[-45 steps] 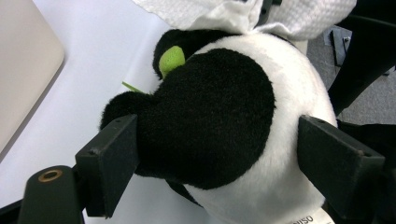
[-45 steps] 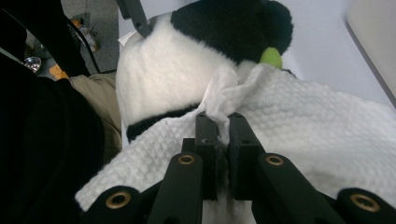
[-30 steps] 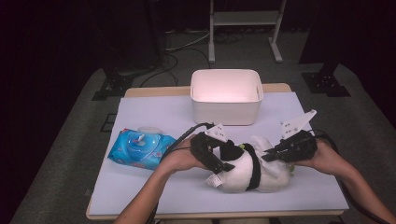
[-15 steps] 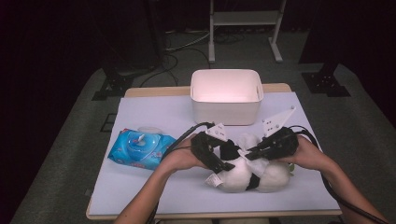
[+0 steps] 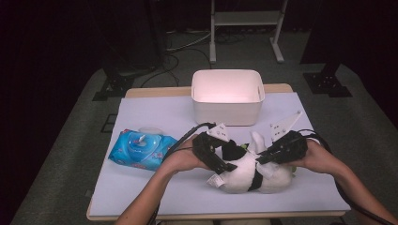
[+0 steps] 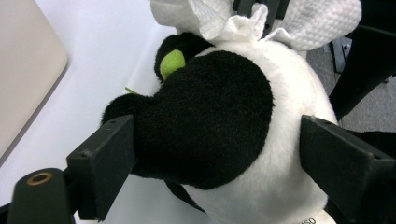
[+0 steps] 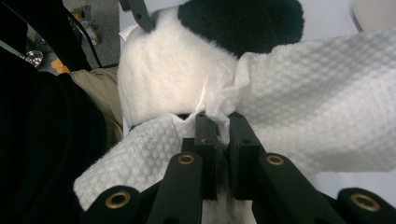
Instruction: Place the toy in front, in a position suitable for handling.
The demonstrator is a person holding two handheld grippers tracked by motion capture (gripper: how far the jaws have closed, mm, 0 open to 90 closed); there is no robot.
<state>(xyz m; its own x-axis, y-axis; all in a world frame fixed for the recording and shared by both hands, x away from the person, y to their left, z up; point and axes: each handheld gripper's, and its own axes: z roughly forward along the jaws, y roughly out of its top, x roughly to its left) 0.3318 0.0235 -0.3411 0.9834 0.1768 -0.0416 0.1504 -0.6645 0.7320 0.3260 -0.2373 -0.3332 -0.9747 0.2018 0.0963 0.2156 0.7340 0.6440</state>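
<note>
A black-and-white plush panda [image 5: 244, 176] lies on the table near the front edge. My left gripper [image 5: 224, 165] reaches in from the left, and its jaws press on both sides of the plush [image 6: 210, 116], one on the black patch, one on the white flank. My right gripper [image 5: 262, 159] comes from the right, shut on a bunched white wipe [image 7: 317, 98] that lies against the panda's white fur [image 7: 163, 70]. In the left gripper view the wipe [image 6: 322, 18] sits on top of the plush, pinched by the other gripper.
A white plastic bin [image 5: 227, 93] stands at the back middle of the table [image 5: 155, 117]. A blue pack of wet wipes [image 5: 141, 150] lies at the left, close to my left forearm. Dark floor with stands and cables surrounds the table.
My right gripper has shifted a little to the left over the plush with the wipe in it. The left gripper has kept its place on the panda.
</note>
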